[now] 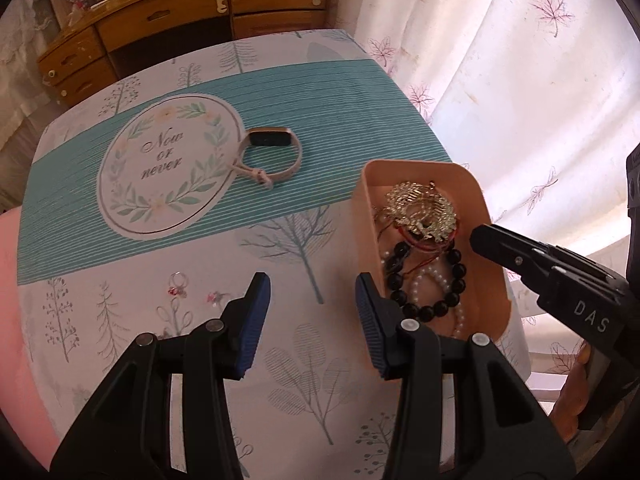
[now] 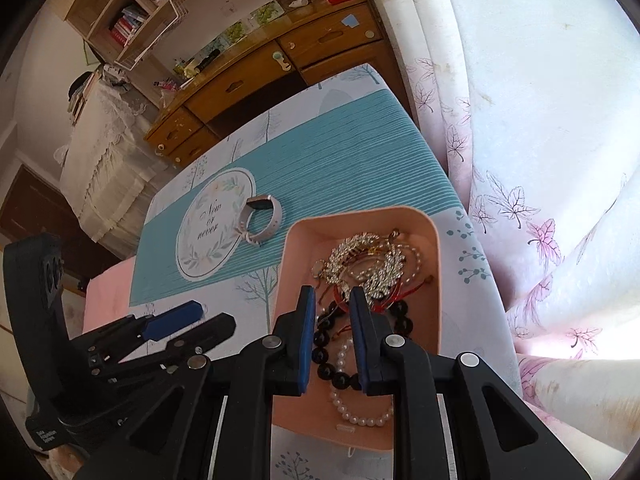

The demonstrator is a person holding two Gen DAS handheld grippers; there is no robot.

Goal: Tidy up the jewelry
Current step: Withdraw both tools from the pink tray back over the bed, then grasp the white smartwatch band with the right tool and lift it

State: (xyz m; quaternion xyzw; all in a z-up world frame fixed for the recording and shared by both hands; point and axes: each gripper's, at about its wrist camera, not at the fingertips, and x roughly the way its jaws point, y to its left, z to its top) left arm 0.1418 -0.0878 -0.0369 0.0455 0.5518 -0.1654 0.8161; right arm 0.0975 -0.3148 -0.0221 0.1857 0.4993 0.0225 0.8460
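Observation:
A pink tray (image 1: 478, 196) (image 2: 360, 214) stands at the table's right side. It holds a gold leaf brooch (image 1: 420, 208) (image 2: 360, 256), a black bead bracelet (image 1: 440, 292) (image 2: 332, 364) and a pearl strand (image 2: 360, 416). My right gripper (image 2: 332, 298) (image 1: 478, 238) hovers over the tray, its jaws a narrow gap apart with nothing pinched. My left gripper (image 1: 312, 286) (image 2: 208, 316) stands open and empty just left of the tray. A beige smart band (image 1: 272, 152) (image 2: 260, 216) lies further back on the teal stripe. Small pink-stone rings (image 1: 178, 284) lie left of my left gripper.
The tablecloth has a round "Now or never" print (image 1: 168, 164). A wooden dresser (image 1: 180, 12) stands beyond the table's far edge. A leaf-patterned curtain (image 1: 520, 80) hangs close along the right. A pink cloth (image 1: 12, 280) borders the table on the left.

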